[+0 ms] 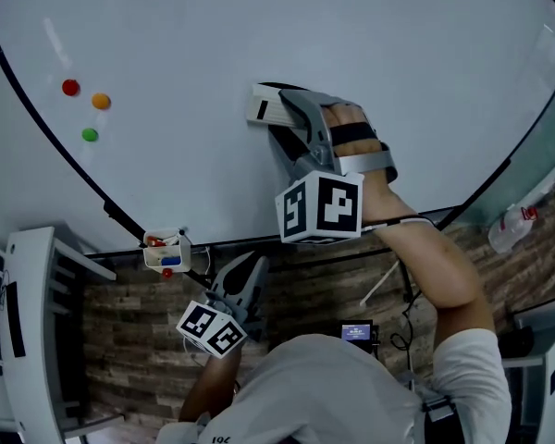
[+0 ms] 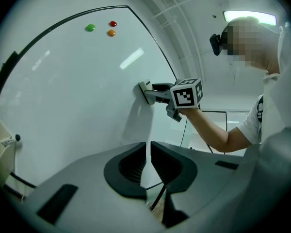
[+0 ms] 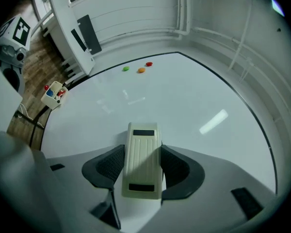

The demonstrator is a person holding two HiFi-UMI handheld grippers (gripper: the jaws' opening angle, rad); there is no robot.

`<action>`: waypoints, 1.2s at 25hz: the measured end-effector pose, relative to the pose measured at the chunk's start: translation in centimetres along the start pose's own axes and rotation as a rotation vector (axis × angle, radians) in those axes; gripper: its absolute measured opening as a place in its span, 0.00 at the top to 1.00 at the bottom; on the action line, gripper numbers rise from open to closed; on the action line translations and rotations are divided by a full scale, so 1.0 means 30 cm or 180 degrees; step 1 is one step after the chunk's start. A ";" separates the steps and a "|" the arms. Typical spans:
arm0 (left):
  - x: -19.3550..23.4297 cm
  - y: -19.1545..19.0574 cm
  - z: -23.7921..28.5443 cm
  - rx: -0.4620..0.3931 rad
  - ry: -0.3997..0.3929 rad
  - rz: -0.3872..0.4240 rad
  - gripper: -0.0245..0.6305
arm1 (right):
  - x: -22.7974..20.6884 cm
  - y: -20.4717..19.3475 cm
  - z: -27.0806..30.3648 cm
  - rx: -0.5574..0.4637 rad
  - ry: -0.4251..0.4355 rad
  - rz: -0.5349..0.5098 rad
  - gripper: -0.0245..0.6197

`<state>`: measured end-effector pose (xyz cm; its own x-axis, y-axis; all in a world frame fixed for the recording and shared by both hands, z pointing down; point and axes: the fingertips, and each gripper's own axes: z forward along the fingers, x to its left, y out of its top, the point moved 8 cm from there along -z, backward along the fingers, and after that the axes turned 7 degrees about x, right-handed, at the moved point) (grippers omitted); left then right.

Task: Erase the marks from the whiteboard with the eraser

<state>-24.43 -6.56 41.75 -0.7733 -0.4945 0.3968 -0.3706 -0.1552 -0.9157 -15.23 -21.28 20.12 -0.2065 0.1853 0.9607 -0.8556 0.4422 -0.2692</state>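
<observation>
Mounted upright above a wood-patterned floor (image 1: 120,340), the whiteboard (image 1: 259,35) fills most of the head view. No pen marks show on it in any view. Three round magnets, red (image 1: 70,87), orange (image 1: 101,101) and green (image 1: 90,135), sit near its left edge. A small pen holder (image 1: 165,251) hangs at the lower rim.

The right gripper (image 3: 143,171) has its jaws closed on the long sides of the eraser (image 1: 264,106). It presses the eraser flat against the middle of the board, probably so the whole wiping face meets the surface. The arm reaches well forward to do this.

The left gripper (image 2: 148,161) hangs low beside the person's body, well away from the board. Its jaws are drawn almost together with nothing between them, so it looks parked while one hand wipes.
</observation>
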 end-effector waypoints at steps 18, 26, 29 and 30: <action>-0.040 -0.023 0.026 0.0096 0.0017 0.0005 0.91 | 0.071 -0.078 -0.102 -0.0376 0.0243 0.0968 0.57; -0.119 -0.039 0.087 0.0152 -0.0050 0.0058 0.91 | -0.167 -0.232 -0.116 -0.0377 -0.0305 0.1753 0.57; -0.146 -0.045 0.111 0.0178 -0.0063 0.0083 0.91 | -0.191 -0.275 -0.102 -0.0335 -0.0342 0.1865 0.57; -0.153 -0.046 0.117 0.0188 -0.0067 0.0094 0.91 | -0.196 -0.285 -0.101 -0.0340 -0.0347 0.1902 0.57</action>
<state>-18.56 -7.08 40.97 -0.7721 -0.5175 0.3688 -0.3164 -0.1903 -0.9294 -5.26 -23.48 16.58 -0.6876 0.3399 0.6416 -0.5259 0.3761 -0.7629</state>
